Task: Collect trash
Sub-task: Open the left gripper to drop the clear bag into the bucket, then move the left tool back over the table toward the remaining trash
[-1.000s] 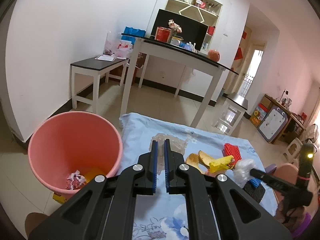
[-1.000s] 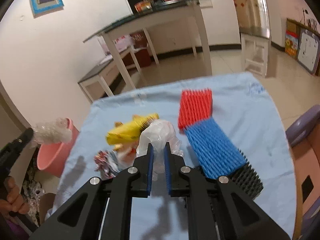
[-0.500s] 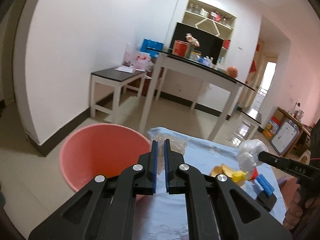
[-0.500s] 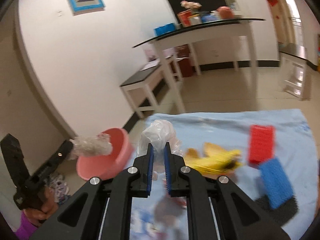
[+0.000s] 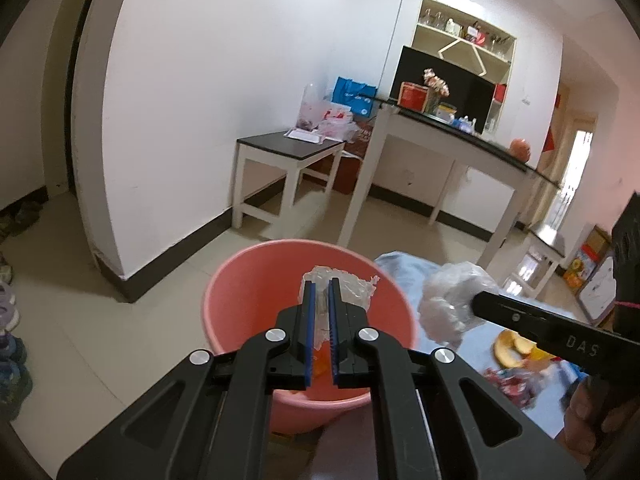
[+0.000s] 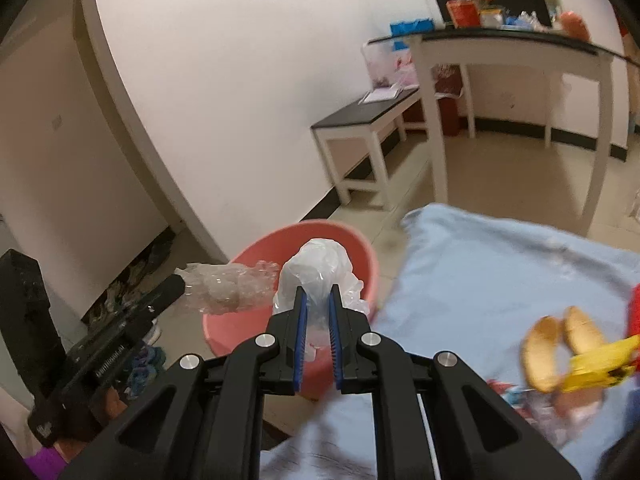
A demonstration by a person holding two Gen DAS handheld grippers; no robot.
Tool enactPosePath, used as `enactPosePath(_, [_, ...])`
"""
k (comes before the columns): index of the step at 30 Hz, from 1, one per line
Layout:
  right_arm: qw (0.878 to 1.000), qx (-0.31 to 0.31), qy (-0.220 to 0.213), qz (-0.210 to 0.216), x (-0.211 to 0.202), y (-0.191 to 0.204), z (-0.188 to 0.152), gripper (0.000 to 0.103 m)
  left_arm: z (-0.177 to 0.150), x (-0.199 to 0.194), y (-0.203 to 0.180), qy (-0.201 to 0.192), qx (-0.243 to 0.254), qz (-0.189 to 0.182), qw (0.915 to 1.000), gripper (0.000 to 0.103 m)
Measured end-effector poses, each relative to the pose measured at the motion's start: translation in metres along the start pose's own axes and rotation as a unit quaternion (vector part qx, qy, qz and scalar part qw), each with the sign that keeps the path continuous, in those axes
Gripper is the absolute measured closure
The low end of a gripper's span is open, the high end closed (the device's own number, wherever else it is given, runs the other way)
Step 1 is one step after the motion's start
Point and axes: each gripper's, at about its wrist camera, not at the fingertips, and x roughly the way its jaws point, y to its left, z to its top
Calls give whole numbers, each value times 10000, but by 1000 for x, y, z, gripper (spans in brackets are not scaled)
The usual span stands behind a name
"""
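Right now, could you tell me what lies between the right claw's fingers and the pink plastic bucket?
Only the crumpled white plastic bag the right claw grips, hanging over the pink plastic bucket, per the right wrist view.

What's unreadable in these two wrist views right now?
- Pink bucket contents: left wrist view, mostly hidden by the left gripper and its clear wrapper.
- Red object: right wrist view, cut off by the frame edge.
- Scraps beside the banana peel: right wrist view, motion blur.
- Shelf items: left wrist view, too small.
- Right gripper hides part of its white bag.
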Motion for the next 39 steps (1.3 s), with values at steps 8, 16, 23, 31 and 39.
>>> enactPosePath(8, [9998,-70,171,-92,32,24,-5,93,-12,20,15,266,87,96,9996,97])
enactPosePath(16, [9992,165,340,-130,60,15,-10,86,-16,32,22,513,71,104,9986,91])
enactPosePath(23, [9995,108,246,-173,53,13,-8,73,-16,27,24,560,-5,-44,9984,82])
enactPosePath(31, [9994,105,-15,-344,16,5,-9,68,-14,-11,3,300,273,-665,9970,81])
enactPosePath(39, [9955,75,-551,-766,-48,-10,-19,68,-23,-40,-30,124,621,-1000,9930,81])
